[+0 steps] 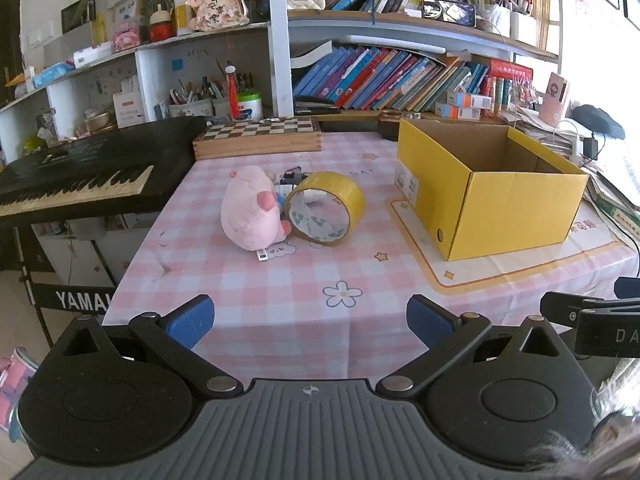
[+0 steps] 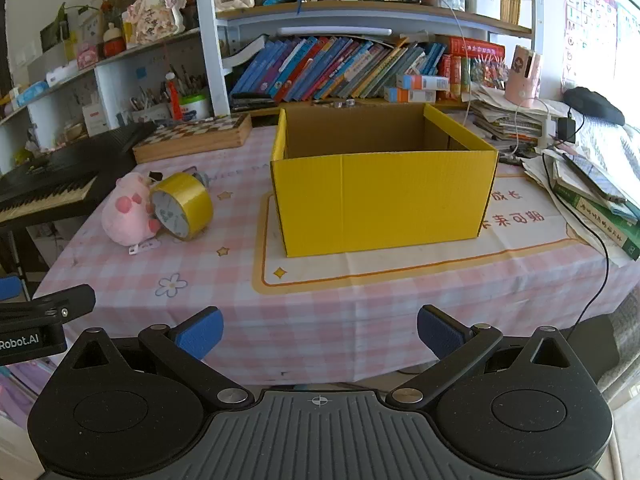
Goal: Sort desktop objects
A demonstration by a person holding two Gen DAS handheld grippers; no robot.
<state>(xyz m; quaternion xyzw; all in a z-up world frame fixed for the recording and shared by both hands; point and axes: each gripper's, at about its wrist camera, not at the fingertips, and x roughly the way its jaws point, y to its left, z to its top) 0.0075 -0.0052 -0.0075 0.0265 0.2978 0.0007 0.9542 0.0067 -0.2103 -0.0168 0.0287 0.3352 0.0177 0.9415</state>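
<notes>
A pink plush pig (image 1: pixel 250 210) lies on the pink checked tablecloth (image 1: pixel 280 280), with a yellow tape roll (image 1: pixel 326 208) leaning against it. A small dark object (image 1: pixel 292 178) sits just behind them. An open yellow cardboard box (image 1: pixel 500 196) stands to their right. The left gripper (image 1: pixel 310 322) is open and empty near the table's front edge, short of the pig. In the right wrist view the pig (image 2: pixel 126 212), tape (image 2: pixel 182 204) and box (image 2: pixel 380 196) show again. The right gripper (image 2: pixel 318 332) is open and empty in front of the box.
A black keyboard (image 1: pixel 80 176) stands left of the table. A wooden chess box (image 1: pixel 258 136) lies at the back. Stacked books and papers (image 2: pixel 592 192) with a black cable (image 2: pixel 600 276) crowd the right edge. Bookshelves (image 1: pixel 380 76) rise behind.
</notes>
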